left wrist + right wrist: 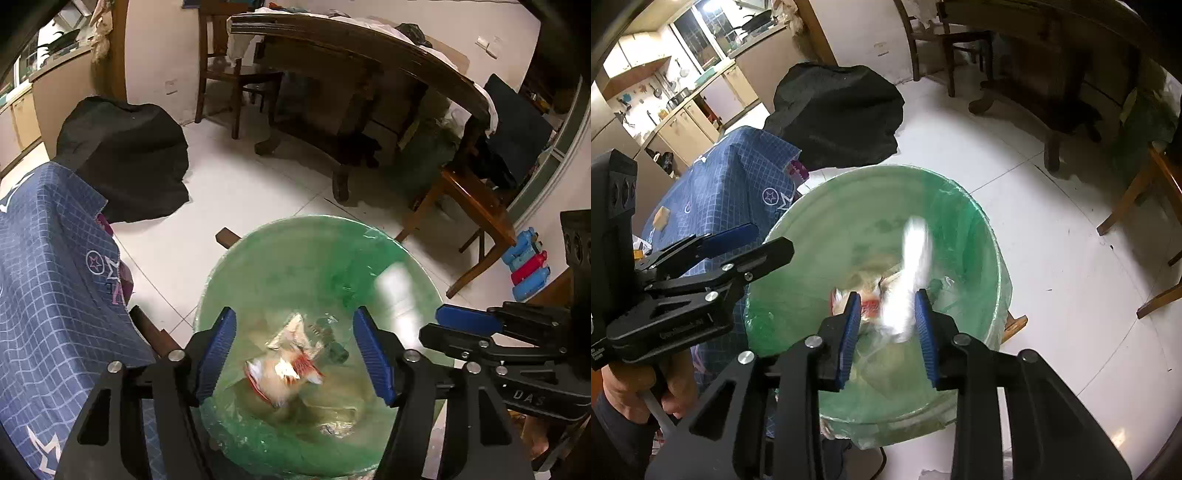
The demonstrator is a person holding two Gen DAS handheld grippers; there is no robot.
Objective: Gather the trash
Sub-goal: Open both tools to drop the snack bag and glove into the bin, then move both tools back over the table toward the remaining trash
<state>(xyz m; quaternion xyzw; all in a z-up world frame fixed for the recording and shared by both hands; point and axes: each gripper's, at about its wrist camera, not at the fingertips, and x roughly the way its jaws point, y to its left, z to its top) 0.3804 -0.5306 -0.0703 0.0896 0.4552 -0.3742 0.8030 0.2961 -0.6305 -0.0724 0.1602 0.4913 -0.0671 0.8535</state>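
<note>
Nearly binned: scraps dropping into the green-lined bin

Both tongs hover over the bin (391, 258). The left gripper (293, 354) is spread wide and empty, a crumpled wrapper (284, 373) lying among the trash below. The right gripper (888, 325) stands slightly apart around a blurred white scrap (912, 273), apparently falling. Whether more litter remains is unseen.

Below my left gripper (295, 354), black-framed with ribbed blue pads (218, 354), I see the bin (258, 258) lined in translucent green, and inside it a crumpled wrapper (284, 365) of cream and orange-red with silvery glints. At the left of the frame lies a navy cloth (55, 277) with a white grid and star emblems, and a plain black cover (125, 155) sits above it on the white tiled floor (240, 184). In the right wrist view I see a blurred white scrap (908, 284) at centre between my right gripper's (888, 328) blue pads, and dark brown wooden furniture (1052, 66) at upper right.
</note>
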